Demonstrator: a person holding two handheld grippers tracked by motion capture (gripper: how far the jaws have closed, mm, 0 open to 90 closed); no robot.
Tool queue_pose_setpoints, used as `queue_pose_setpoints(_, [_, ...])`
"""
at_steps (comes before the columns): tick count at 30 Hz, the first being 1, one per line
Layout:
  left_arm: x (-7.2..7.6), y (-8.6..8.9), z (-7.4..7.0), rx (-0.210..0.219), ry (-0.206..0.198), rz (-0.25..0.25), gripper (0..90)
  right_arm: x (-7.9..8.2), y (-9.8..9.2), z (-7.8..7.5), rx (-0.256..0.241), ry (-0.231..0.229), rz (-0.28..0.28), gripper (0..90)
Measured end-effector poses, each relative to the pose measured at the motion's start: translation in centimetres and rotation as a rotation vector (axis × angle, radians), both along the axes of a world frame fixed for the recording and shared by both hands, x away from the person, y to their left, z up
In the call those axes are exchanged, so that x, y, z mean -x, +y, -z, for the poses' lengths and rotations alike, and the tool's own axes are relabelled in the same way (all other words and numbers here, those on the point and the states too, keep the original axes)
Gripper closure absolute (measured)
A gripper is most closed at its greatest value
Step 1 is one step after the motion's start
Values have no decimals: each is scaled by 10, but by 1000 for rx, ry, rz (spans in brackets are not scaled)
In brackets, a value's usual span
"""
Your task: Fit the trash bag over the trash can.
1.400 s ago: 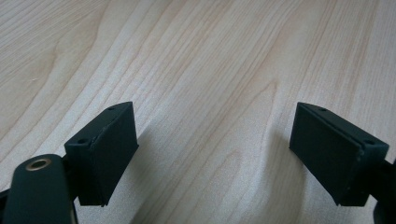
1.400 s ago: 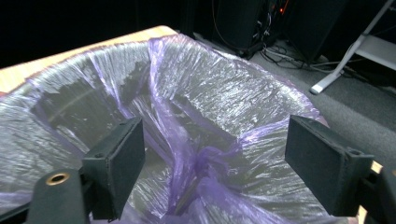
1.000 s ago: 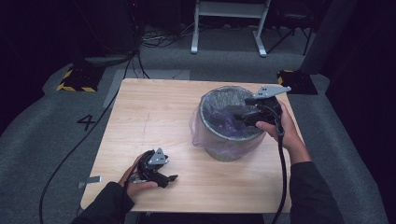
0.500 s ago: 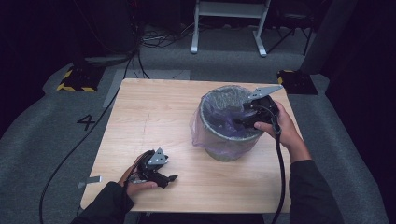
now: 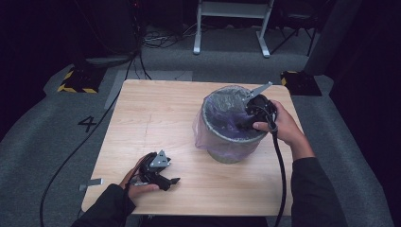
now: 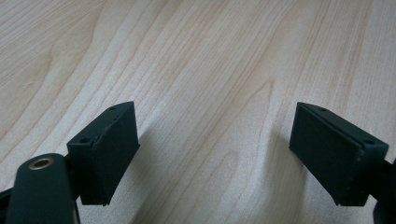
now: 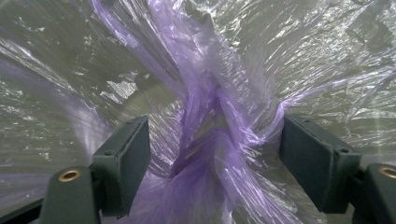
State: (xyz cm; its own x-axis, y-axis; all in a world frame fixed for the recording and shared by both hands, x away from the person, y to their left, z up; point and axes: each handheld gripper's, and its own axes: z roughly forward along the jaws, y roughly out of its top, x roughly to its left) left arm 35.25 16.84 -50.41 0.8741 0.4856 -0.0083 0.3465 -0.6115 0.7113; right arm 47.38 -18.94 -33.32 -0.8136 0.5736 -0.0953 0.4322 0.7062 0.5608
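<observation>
Inside the grey round bin [image 5: 230, 142], the wide-open right gripper [image 7: 215, 158] may tear the thin purple plastic liner [image 7: 210, 116]; the left gripper [image 6: 215, 149], also wide, rests away.

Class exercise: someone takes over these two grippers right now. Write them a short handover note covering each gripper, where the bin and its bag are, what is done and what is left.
Right gripper: open, down inside the bin, its fingers either side of a bunched fold of the purple bag.
Left gripper: open, holding nothing, resting low over the bare table at the near left corner.
Bin: upright, right of the table's middle.
Done: the bag lines the bin, its edge folded over the rim.
Left: probably close on the fold and either press the bag down or lift it out.
</observation>
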Motion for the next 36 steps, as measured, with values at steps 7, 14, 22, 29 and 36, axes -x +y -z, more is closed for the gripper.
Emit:
queue_pose_setpoints(7, [0,0,0,1,-2,0,153,0,5,1,74,-1,15,257])
queue_pose_setpoints(14, [0,0,0,1,-1,0,153,3,8,2,112,-37,25,244])
queue_pose_setpoints(22, [0,0,0,1,-1,1,153,8,5,-2,64,-62,31,221])
queue_pose_setpoints(29, [0,0,0,1,-1,0,153,10,-1,-7,20,-79,53,223])
queue_pose_setpoints(36, [0,0,0,1,-1,1,153,16,-6,-13,-51,-142,54,231])
